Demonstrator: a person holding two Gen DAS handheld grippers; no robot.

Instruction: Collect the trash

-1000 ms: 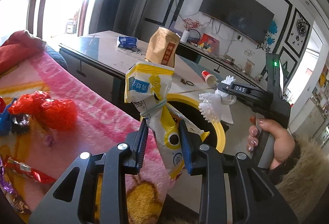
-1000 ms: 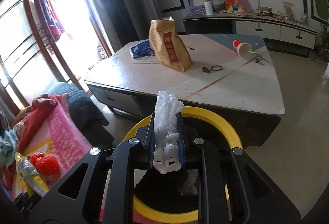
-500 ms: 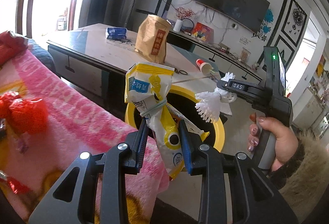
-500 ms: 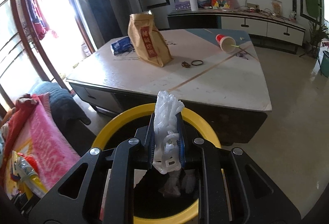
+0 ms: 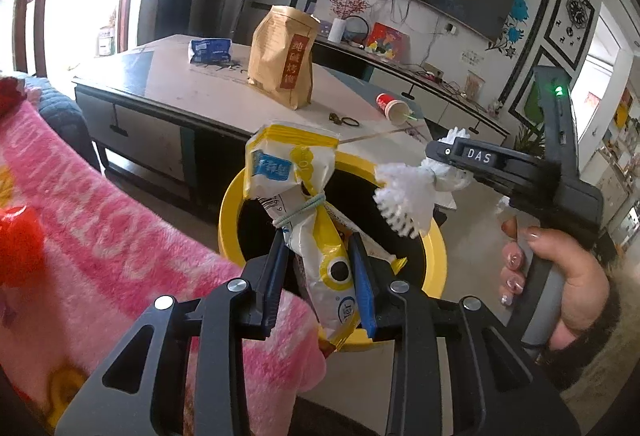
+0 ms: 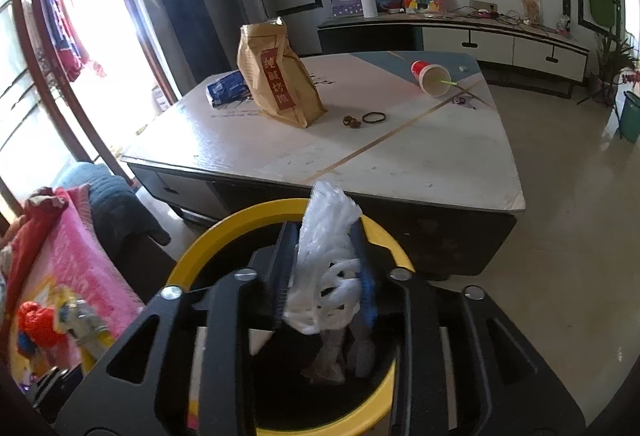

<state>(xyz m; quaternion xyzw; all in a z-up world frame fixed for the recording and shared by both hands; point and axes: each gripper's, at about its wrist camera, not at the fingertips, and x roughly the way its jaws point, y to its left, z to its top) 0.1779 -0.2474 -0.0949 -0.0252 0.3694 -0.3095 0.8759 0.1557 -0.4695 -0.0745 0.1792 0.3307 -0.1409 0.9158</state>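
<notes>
Trash bin [image 6: 224, 236], yellow-rimmed, sits below both my grippers and holds crumpled wrappers [image 6: 332, 356]. My left gripper [image 5: 320, 276] pinches a yellow-white snack packet [image 5: 308, 204] over the bin; my right gripper [image 6: 324, 276] pinches white foam netting [image 6: 328, 236] above its opening. Since a second ago both have closed in over the bin. Behind the bin, the table [image 6: 400, 164] carries a brown bag [image 6: 276, 76] and a tipped red cup [image 6: 430, 76]; a pink blanket [image 5: 120, 256] lies left of the bin.

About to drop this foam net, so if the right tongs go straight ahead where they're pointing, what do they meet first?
Likely the far yellow rim of the trash bin, then the coffee table edge behind it; depth is unclear.
</notes>
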